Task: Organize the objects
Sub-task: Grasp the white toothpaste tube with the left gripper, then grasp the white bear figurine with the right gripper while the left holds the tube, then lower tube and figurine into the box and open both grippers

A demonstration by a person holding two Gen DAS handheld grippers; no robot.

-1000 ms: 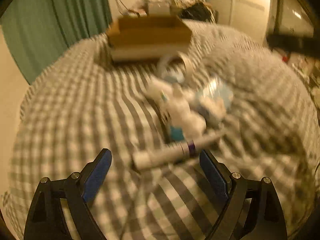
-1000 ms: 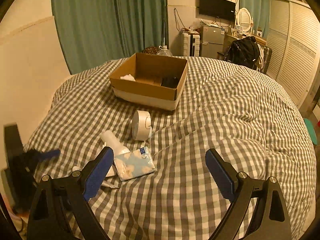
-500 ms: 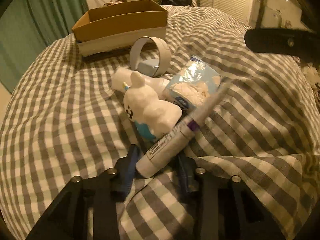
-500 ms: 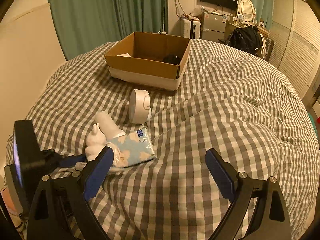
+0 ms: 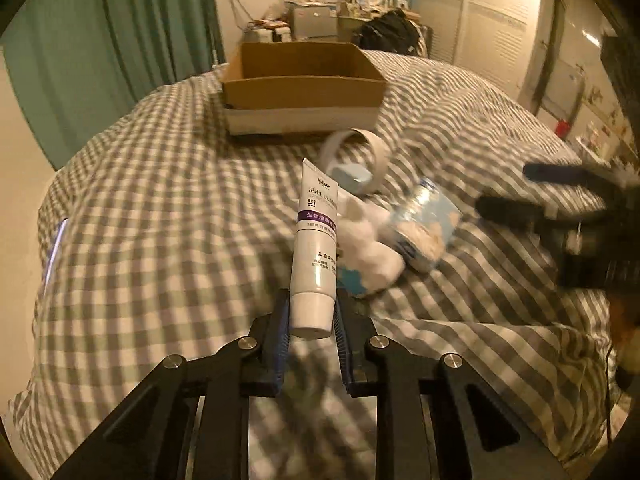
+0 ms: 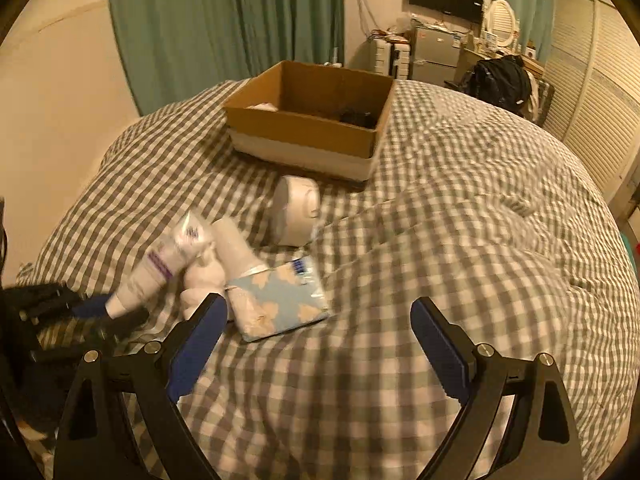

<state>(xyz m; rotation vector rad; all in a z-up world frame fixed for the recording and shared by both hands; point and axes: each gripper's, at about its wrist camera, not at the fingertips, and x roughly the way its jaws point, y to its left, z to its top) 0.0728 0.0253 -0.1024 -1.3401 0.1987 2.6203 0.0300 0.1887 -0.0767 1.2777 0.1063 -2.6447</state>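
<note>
My left gripper (image 5: 311,322) is shut on the cap end of a white tube with a purple band (image 5: 316,240) and holds it raised above the checked bed; it also shows in the right wrist view (image 6: 160,264). Beyond it lie a white plush toy (image 5: 368,248), a blue tissue pack (image 5: 424,224) and a white tape roll (image 5: 356,156). An open cardboard box (image 5: 300,88) stands farther back. My right gripper (image 6: 318,336) is open and empty above the blanket, just right of the tissue pack (image 6: 280,300).
The box (image 6: 308,128) holds a white item and a dark item. Green curtains (image 6: 224,24) hang behind the bed. A fridge, a backpack (image 6: 500,76) and louvred wardrobe doors stand at the back right.
My left gripper closed on the tube and lifted it from lying on the blanket to pointing up and away. My right gripper drifted a little closer to the tissue pack.
</note>
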